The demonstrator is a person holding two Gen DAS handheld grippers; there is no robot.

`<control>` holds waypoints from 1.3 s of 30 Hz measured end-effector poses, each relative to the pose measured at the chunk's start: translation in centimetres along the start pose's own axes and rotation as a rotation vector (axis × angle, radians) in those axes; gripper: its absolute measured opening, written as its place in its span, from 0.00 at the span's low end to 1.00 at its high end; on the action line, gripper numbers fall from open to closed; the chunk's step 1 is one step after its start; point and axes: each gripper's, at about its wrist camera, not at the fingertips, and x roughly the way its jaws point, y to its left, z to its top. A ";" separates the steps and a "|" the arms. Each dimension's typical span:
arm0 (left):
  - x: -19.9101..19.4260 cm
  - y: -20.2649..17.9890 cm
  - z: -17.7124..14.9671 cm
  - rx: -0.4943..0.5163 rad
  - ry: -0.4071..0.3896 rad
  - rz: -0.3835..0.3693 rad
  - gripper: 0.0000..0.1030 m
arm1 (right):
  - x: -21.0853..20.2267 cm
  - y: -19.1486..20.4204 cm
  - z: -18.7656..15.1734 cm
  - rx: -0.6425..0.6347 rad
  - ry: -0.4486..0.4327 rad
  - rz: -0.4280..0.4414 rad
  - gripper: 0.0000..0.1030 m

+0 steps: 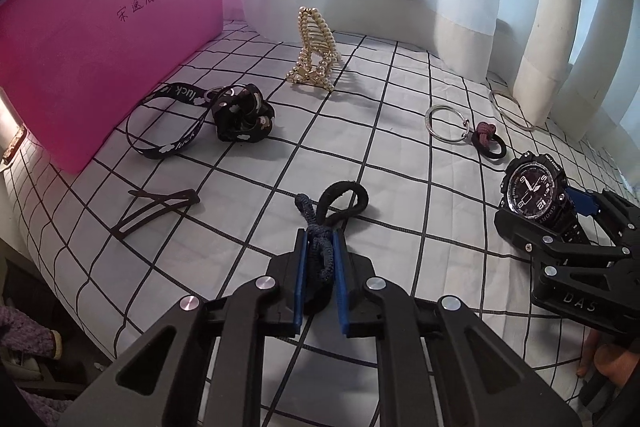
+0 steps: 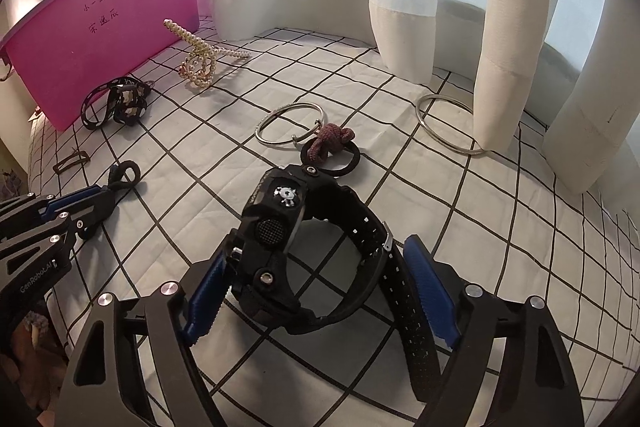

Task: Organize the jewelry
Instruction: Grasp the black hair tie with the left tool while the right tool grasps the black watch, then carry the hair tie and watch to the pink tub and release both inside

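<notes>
My left gripper (image 1: 320,247) has its jaws clenched on the dark blue hair tie (image 1: 322,251) on the checked bedsheet (image 1: 400,187). My right gripper (image 2: 320,291) straddles the black sports watch (image 2: 280,227), jaws spread around it, left pad touching the case. The pink bin (image 1: 100,47) stands far left.

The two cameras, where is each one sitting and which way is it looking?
Left wrist: sits on the left gripper, looking forward along its blue fingers at the knotted hair tie they pinch; bare fingers show lower right.
Right wrist: sits on the right gripper, looking forward at the black watch between its fingers.
Both see the pink bin, pearl hair claw, checked sheet, and the other gripper.
</notes>
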 end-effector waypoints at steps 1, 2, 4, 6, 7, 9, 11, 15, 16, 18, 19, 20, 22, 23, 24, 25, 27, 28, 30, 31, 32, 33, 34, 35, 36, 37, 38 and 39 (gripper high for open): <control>-0.2 0.1 0.0 -0.007 -0.003 -0.002 0.12 | -0.1 -0.2 0.0 0.007 -0.002 0.007 0.75; -0.5 0.3 0.0 -0.016 -0.009 -0.008 0.12 | -0.2 -0.3 -0.1 0.016 -0.004 0.014 0.74; -1.1 0.5 0.2 -0.028 -0.024 -0.016 0.12 | -0.6 -0.6 -0.1 0.035 -0.009 0.030 0.74; -1.8 0.5 0.6 -0.038 -0.034 -0.019 0.12 | -1.0 -0.9 -0.1 0.047 -0.013 0.039 0.74; -2.2 0.6 0.8 -0.044 -0.039 -0.021 0.12 | -1.2 -1.0 -0.1 0.049 -0.013 0.041 0.74; -3.1 0.6 1.1 -0.054 -0.049 -0.021 0.12 | -1.9 -1.1 0.0 0.050 -0.019 0.044 0.74; -4.0 0.5 1.5 -0.060 -0.054 -0.023 0.12 | -2.8 -1.2 0.3 0.045 -0.033 0.050 0.64; -5.5 0.1 1.8 -0.063 -0.056 -0.016 0.12 | -3.2 -1.5 1.1 0.029 -0.016 0.065 0.58; -5.7 0.1 1.9 -0.068 -0.053 -0.009 0.12 | -3.1 -1.6 1.2 0.029 -0.013 0.071 0.58; -6.2 0.1 2.0 -0.083 -0.047 -0.003 0.12 | -3.1 -1.9 1.4 0.034 -0.004 0.089 0.57; -6.5 0.1 2.0 -0.088 -0.046 -0.001 0.12 | -3.2 -2.0 1.5 0.043 -0.001 0.105 0.57; -6.9 0.1 2.0 -0.090 -0.049 0.004 0.12 | -3.4 -2.2 1.6 0.053 -0.004 0.122 0.56; -7.5 0.0 2.0 -0.090 -0.053 0.009 0.12 | -3.9 -2.4 1.9 0.055 -0.018 0.124 0.53; -7.7 -0.1 2.0 -0.091 -0.054 0.013 0.12 | -4.2 -2.5 2.0 0.052 -0.026 0.128 0.49; -8.0 -0.1 2.0 -0.091 -0.056 0.016 0.12 | -4.4 -2.5 2.2 0.049 -0.031 0.137 0.43; -8.2 -0.2 2.0 -0.092 -0.058 0.020 0.12 | -4.4 -2.4 2.3 0.042 -0.023 0.136 0.44; -8.4 -0.2 1.9 -0.098 -0.058 0.024 0.12 | -4.2 -2.3 2.5 0.022 -0.019 0.139 0.44; -8.4 -0.2 1.9 -0.101 -0.058 0.027 0.12 | -4.1 -2.2 2.6 0.016 -0.015 0.146 0.43; -8.4 -0.2 1.9 -0.109 -0.054 0.027 0.12 | -3.9 -2.2 2.6 0.008 -0.013 0.157 0.43; -8.3 -0.2 1.8 -0.112 -0.053 0.029 0.12 | -3.7 -2.2 2.6 0.006 -0.006 0.172 0.43; -8.3 -0.3 1.8 -0.114 -0.050 0.030 0.12 | -3.4 -2.3 2.5 0.010 0.007 0.200 0.44; -8.2 -0.3 1.7 -0.115 -0.046 0.031 0.12 | -3.1 -2.4 2.4 0.020 0.018 0.229 0.45; -8.2 -0.3 1.6 -0.120 -0.042 0.031 0.12 | -2.8 -2.5 2.2 0.027 0.025 0.247 0.47; -8.1 -0.3 1.6 -0.121 -0.039 0.032 0.12 | -2.6 -2.4 2.0 0.028 0.028 0.257 0.50; -8.0 -0.3 1.5 -0.122 -0.037 0.031 0.12 | -2.3 -2.3 1.8 0.021 0.028 0.260 0.54; -8.0 -0.4 1.5 -0.122 -0.035 0.033 0.12 | -2.1 -2.0 1.5 0.009 0.029 0.255 0.55; -7.9 -0.4 1.5 -0.121 -0.034 0.035 0.12 | -1.9 -1.7 1.4 -0.004 0.032 0.252 0.57; -7.9 -0.4 1.5 -0.120 -0.033 0.036 0.12 | -1.6 -1.3 1.2 -0.014 0.037 0.245 0.58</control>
